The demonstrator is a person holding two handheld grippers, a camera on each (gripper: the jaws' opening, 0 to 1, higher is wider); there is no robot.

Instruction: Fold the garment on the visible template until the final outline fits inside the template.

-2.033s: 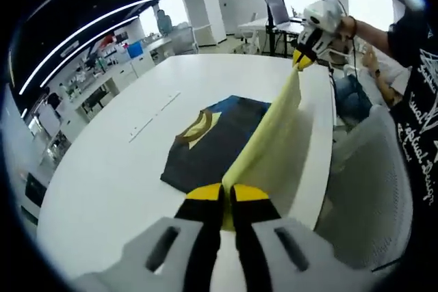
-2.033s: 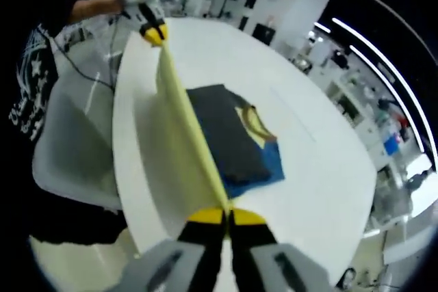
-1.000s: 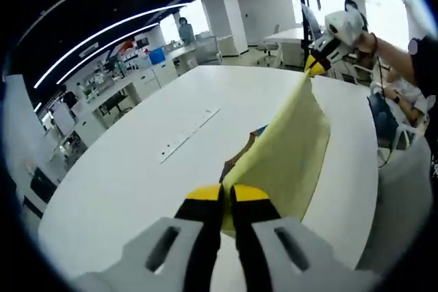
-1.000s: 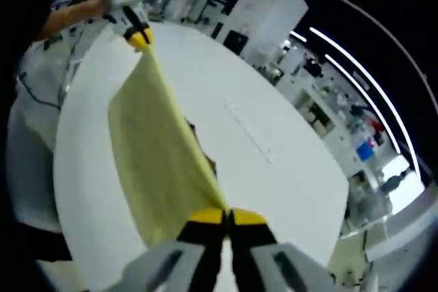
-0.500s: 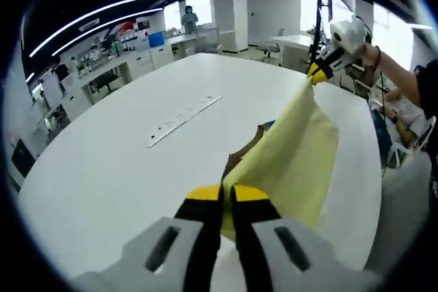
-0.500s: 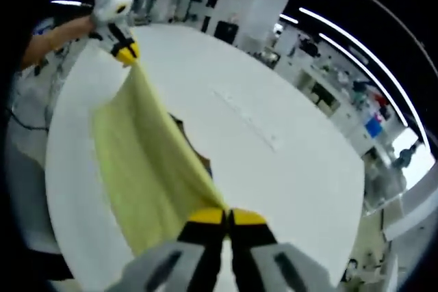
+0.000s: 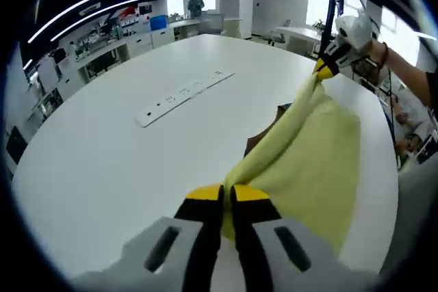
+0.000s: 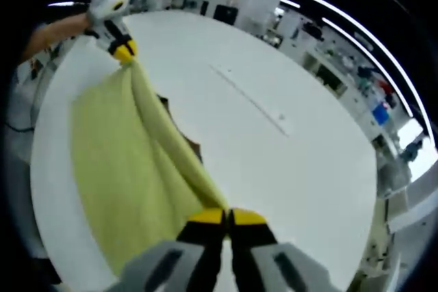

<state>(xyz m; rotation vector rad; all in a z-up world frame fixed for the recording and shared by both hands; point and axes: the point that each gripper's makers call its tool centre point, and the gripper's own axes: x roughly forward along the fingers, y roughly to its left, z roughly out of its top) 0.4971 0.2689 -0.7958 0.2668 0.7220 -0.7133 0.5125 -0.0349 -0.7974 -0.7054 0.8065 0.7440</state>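
Holding yellow garment [image 7: 308, 162] taut above white bench [image 7: 109, 169], both jaws clamped on its edge: left gripper [image 7: 228, 195] near end, right gripper [image 7: 326, 68] at 1 o'clock; cloth's long axis runs btwn them.

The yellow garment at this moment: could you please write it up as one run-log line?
step: fold in progress | left gripper: shut on yellow garment | right gripper: shut on yellow garment | garment: stretched between grippers above white table

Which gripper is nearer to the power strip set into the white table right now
Hard to call; probably the left. Both grippers are clamped on the yellow garment, with the power strip out across the table from left gripper and right gripper.
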